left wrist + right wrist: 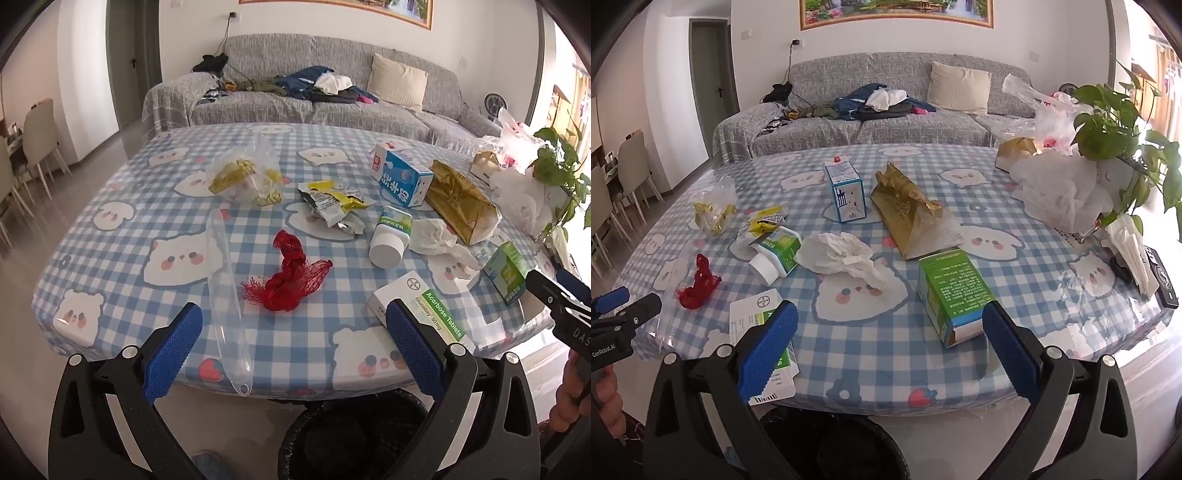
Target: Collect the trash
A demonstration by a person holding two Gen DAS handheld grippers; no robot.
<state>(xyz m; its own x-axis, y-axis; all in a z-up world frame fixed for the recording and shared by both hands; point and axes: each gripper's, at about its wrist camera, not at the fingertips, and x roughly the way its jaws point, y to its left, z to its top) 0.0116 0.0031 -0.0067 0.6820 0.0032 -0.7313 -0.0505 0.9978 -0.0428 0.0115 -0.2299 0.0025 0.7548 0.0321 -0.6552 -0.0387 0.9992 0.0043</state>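
Observation:
Trash lies scattered on the blue checked table (122,236) (886,354). In the left wrist view I see a red net (286,275), a clear plastic sleeve (227,295), a crumpled yellow wrapper (334,205), a white bottle (389,238), a white tissue (434,236) and a white tablet box (419,310). My left gripper (293,339) hovers open over the near edge, holding nothing. In the right wrist view a green box (951,295), the tissue (842,254) and the tablet box (753,325) lie close. My right gripper (890,338) is open and empty.
A black bin (354,439) (831,443) stands on the floor under the near table edge. A blue milk carton (402,177), a gold bag (458,201), plastic bags and a potted plant (1123,147) sit at the right. A grey sofa (868,118) lies behind.

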